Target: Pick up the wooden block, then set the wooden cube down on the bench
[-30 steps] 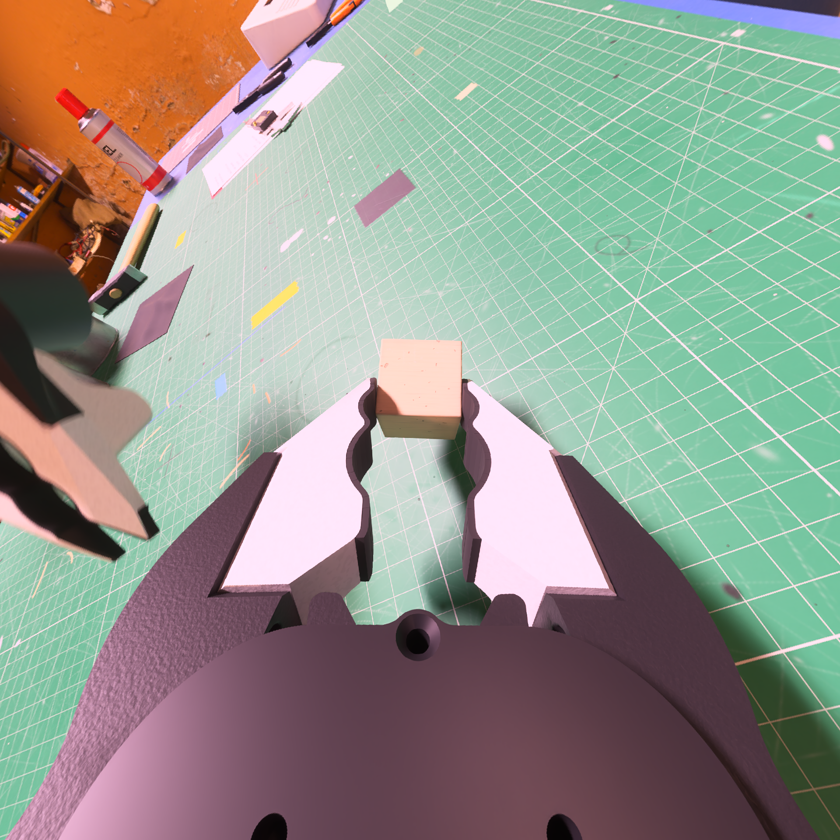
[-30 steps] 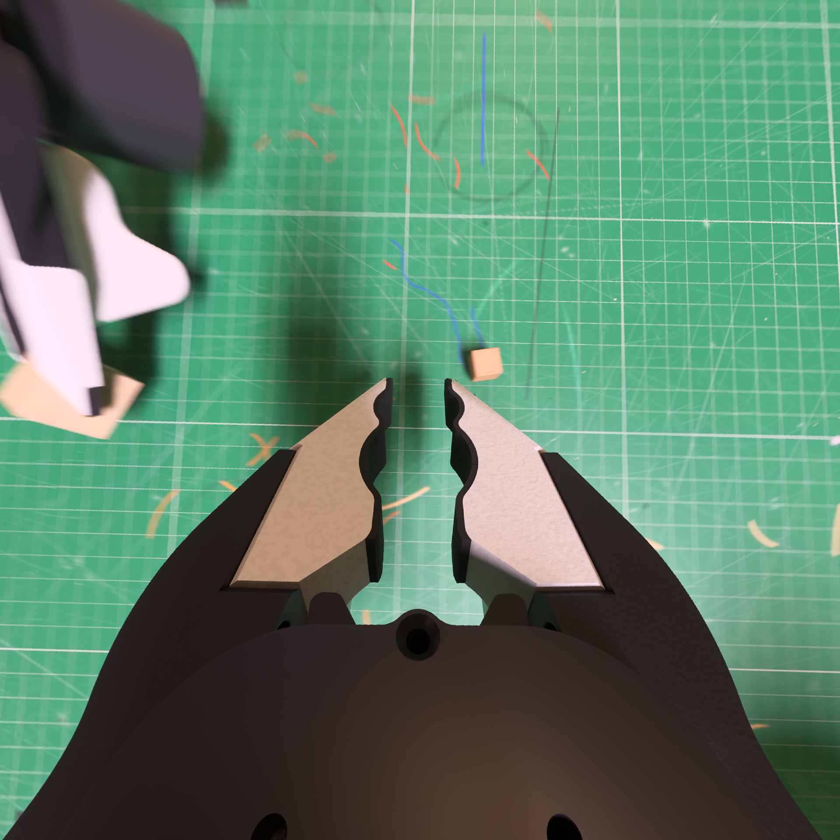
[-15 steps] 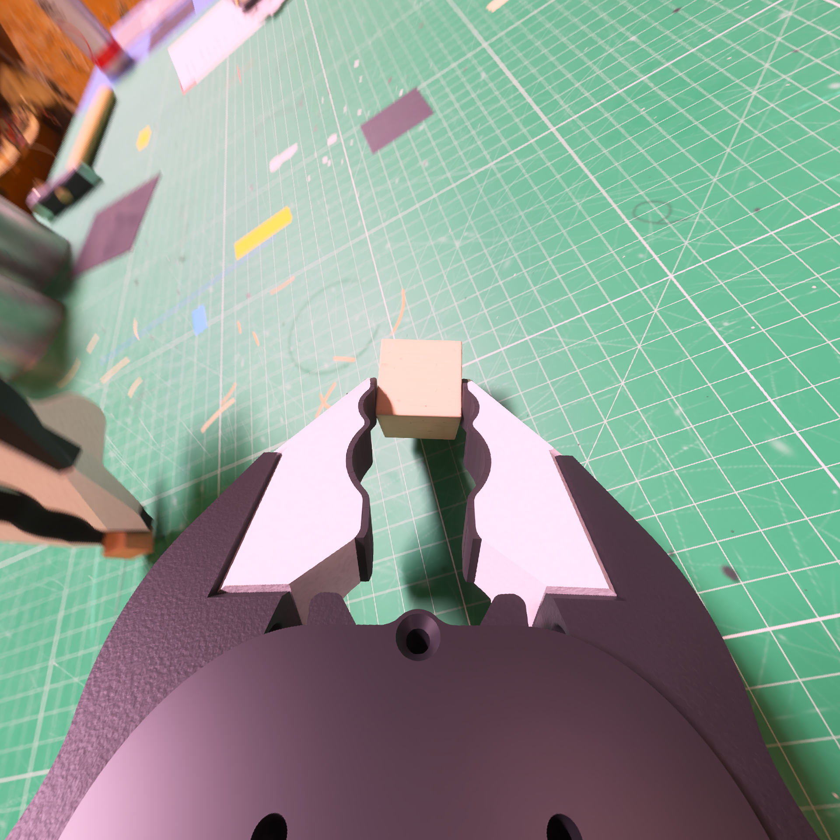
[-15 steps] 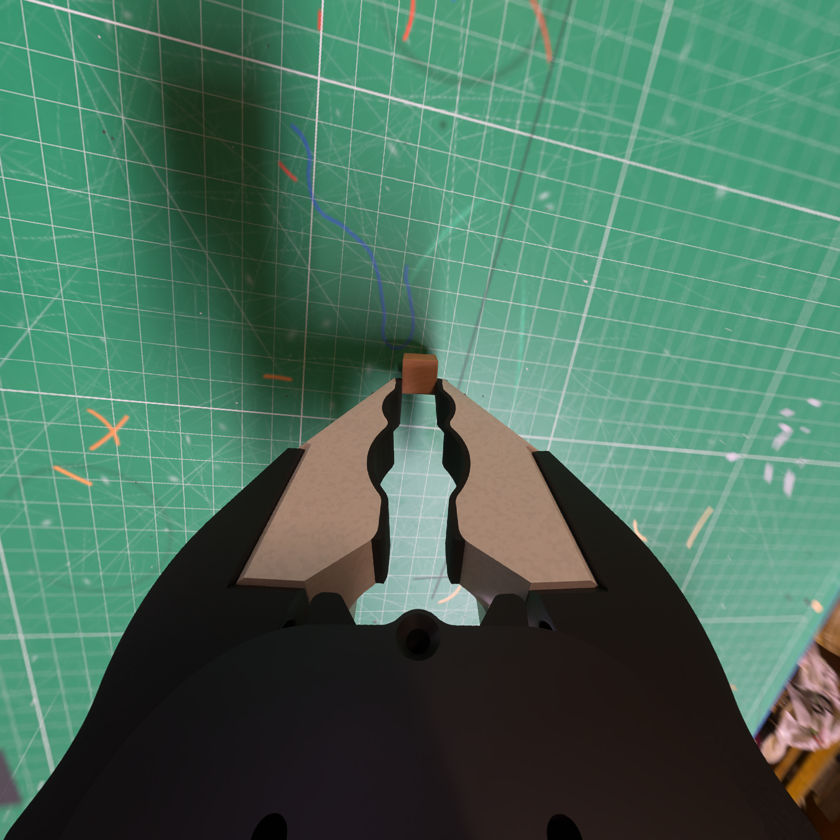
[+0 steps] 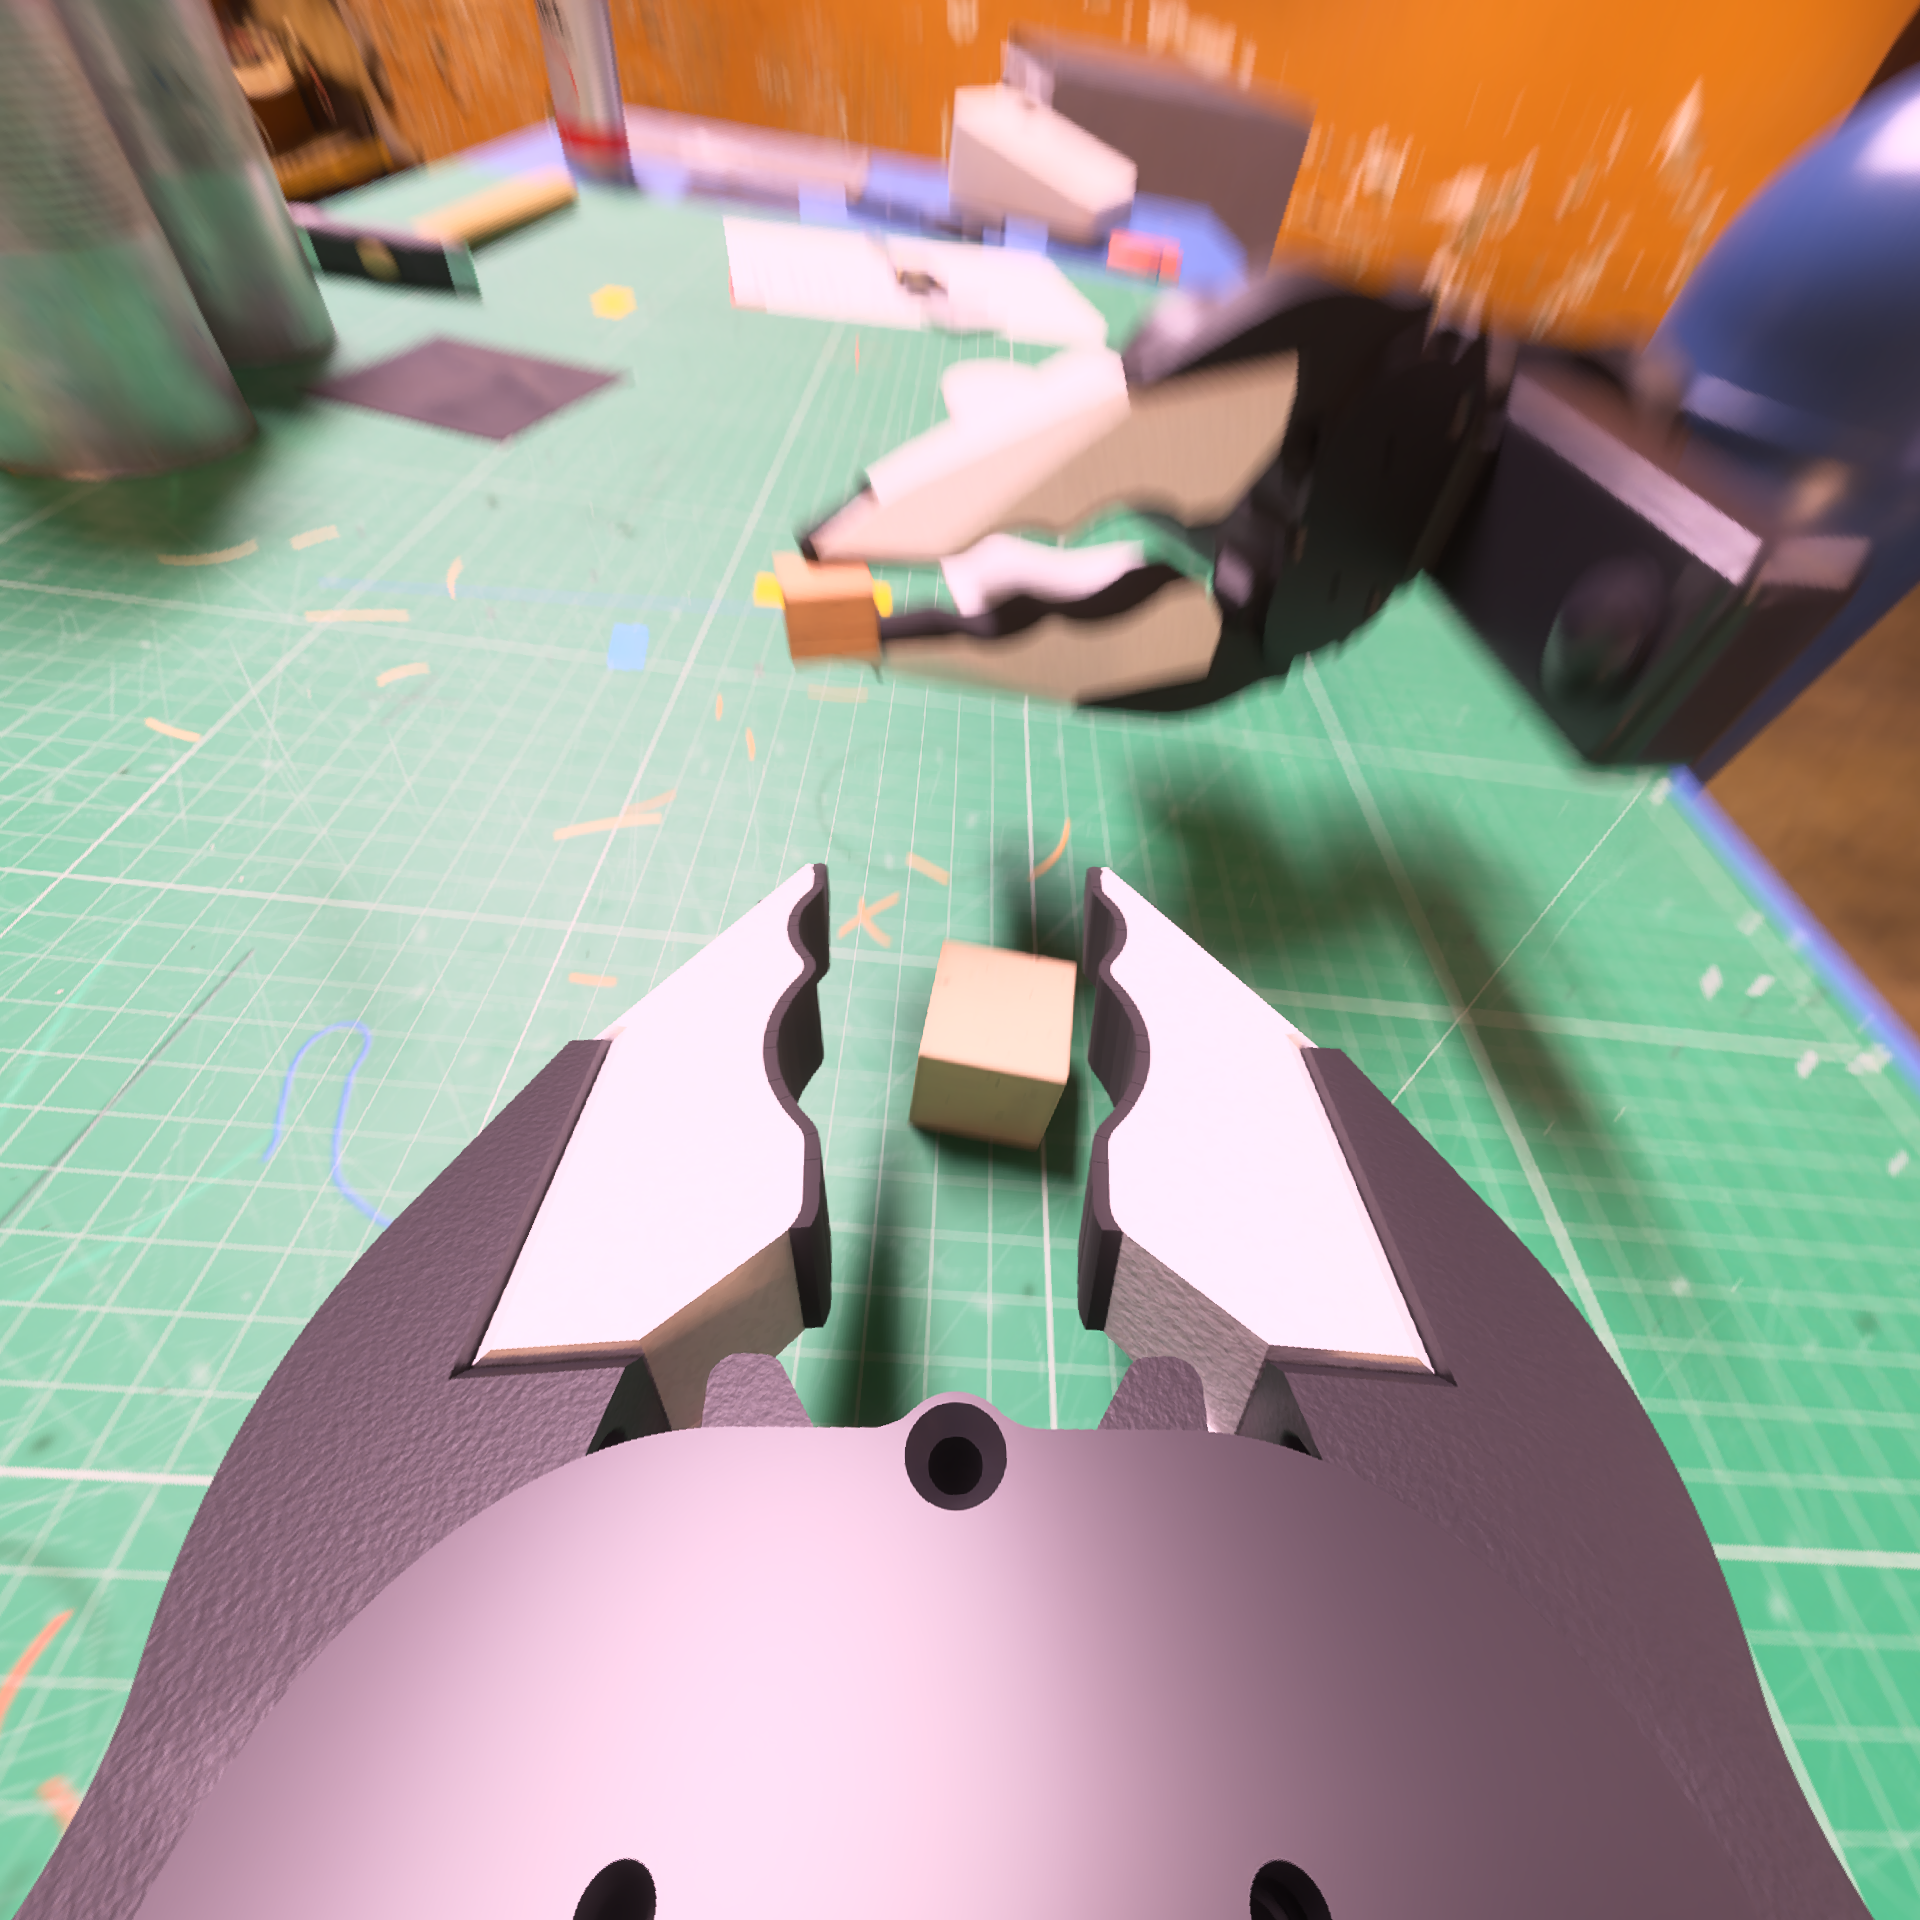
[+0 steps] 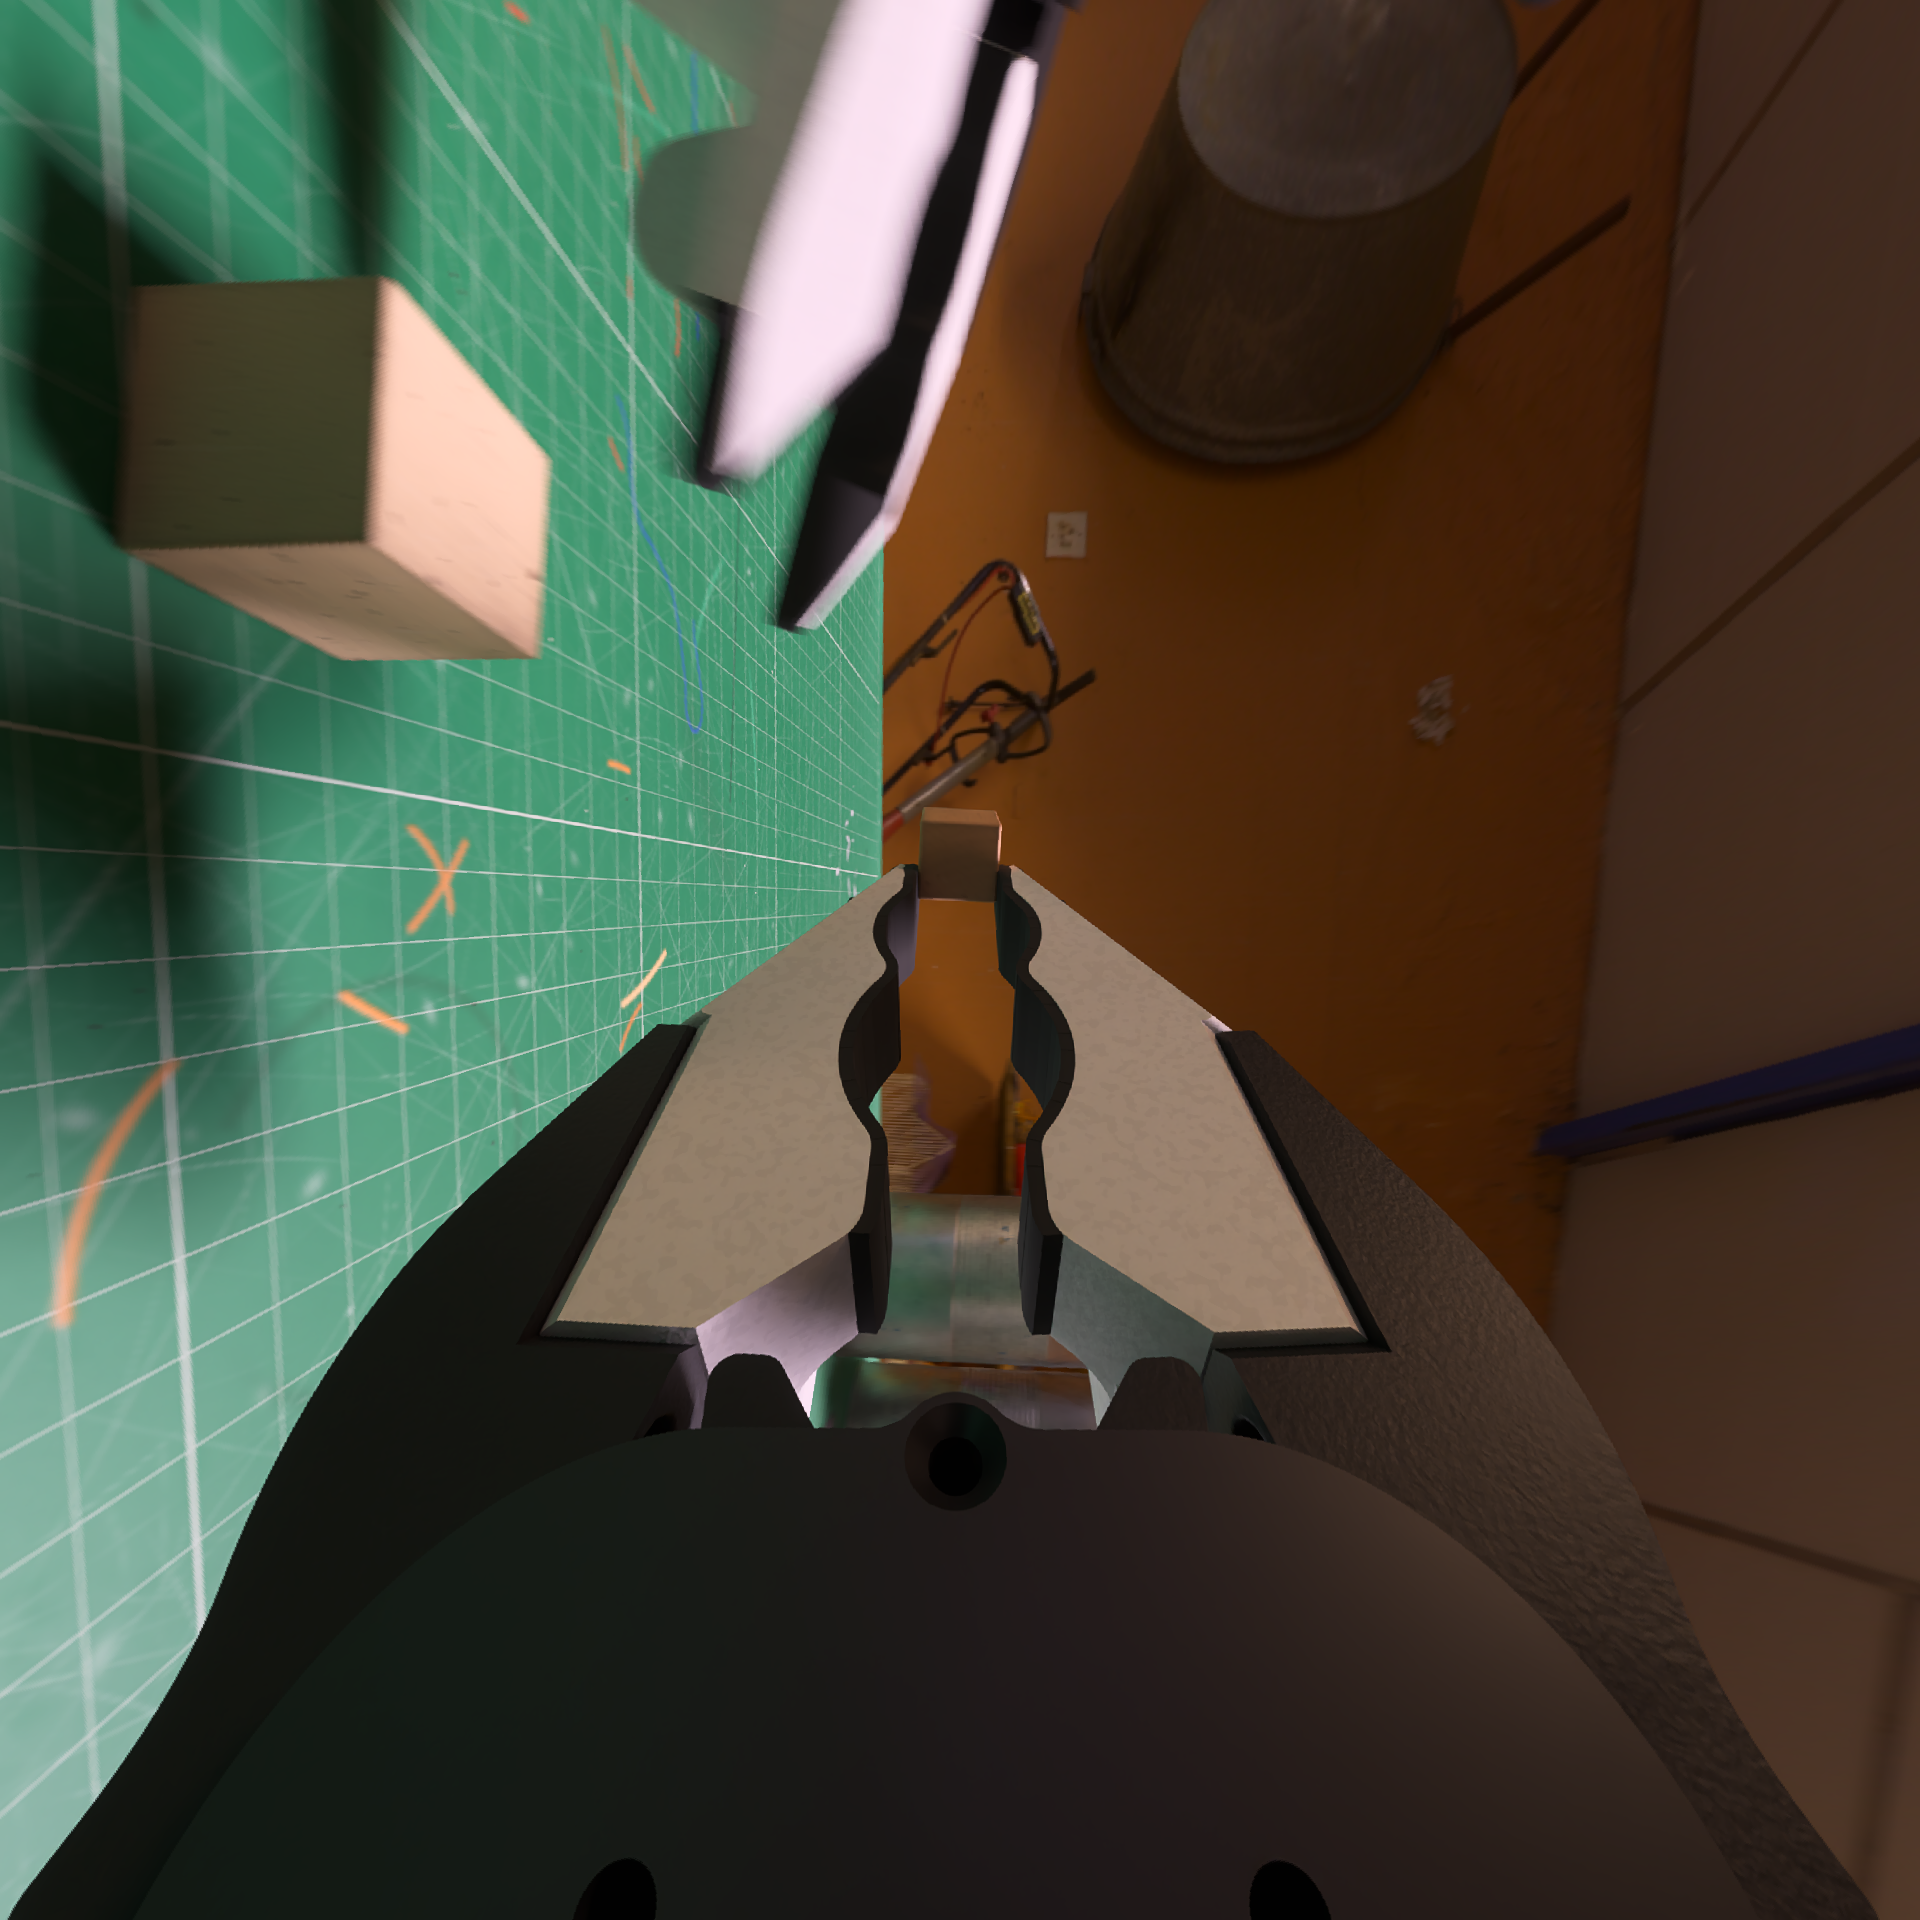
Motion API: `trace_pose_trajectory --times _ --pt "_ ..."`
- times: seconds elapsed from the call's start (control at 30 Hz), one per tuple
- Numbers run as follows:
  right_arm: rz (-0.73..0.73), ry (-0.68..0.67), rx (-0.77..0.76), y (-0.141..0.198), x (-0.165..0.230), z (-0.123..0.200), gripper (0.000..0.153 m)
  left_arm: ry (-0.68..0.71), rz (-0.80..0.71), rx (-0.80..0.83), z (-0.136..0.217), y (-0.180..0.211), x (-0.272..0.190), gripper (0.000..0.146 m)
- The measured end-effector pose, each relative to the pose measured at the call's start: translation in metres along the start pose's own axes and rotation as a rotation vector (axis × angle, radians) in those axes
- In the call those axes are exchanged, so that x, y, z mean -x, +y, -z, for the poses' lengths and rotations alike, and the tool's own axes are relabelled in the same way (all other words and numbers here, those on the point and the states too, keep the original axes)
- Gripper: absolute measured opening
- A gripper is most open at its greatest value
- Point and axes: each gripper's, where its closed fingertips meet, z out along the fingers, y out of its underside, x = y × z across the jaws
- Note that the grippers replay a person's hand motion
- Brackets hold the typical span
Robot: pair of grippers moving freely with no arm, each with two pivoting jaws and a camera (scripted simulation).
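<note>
Left wrist view, left gripper jaws spread, wooden cube between

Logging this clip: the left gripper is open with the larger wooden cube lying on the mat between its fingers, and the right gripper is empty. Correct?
Not quite. The right gripper is not empty: the right wrist view shows it shut on a small wooden block. The left gripper is open around the larger wooden cube.

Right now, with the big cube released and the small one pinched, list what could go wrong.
1. The right gripper holds the small wooden cube only at its fingertips; it could slip.
2. The large wooden cube sits between the open left gripper fingers, near the right one; retreating sideways could knock it.
</note>
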Motion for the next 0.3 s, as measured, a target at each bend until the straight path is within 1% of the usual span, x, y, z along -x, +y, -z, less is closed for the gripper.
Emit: trace_pose_trajectory --times 0.03,0.1,0.2,0.3 --pt "0.037 0.010 0.001 -0.004 0.004 0.002 0.014 0.009 0.036 -0.068 0.002 -0.008 0.000 0.045" --pt "0.095 0.023 -0.013 -0.012 0.007 0.004 0.014 -0.015 0.051 -0.120 0.005 -0.016 0.002 0.043" --pt "0.108 0.046 -0.057 -0.024 0.007 0.006 0.014 -0.099 -0.013 -0.135 0.006 -0.020 0.005 0.035" --pt "0.132 0.066 -0.083 -0.032 0.005 0.008 0.014 -0.098 -0.050 -0.135 0.004 -0.022 0.000 0.025"
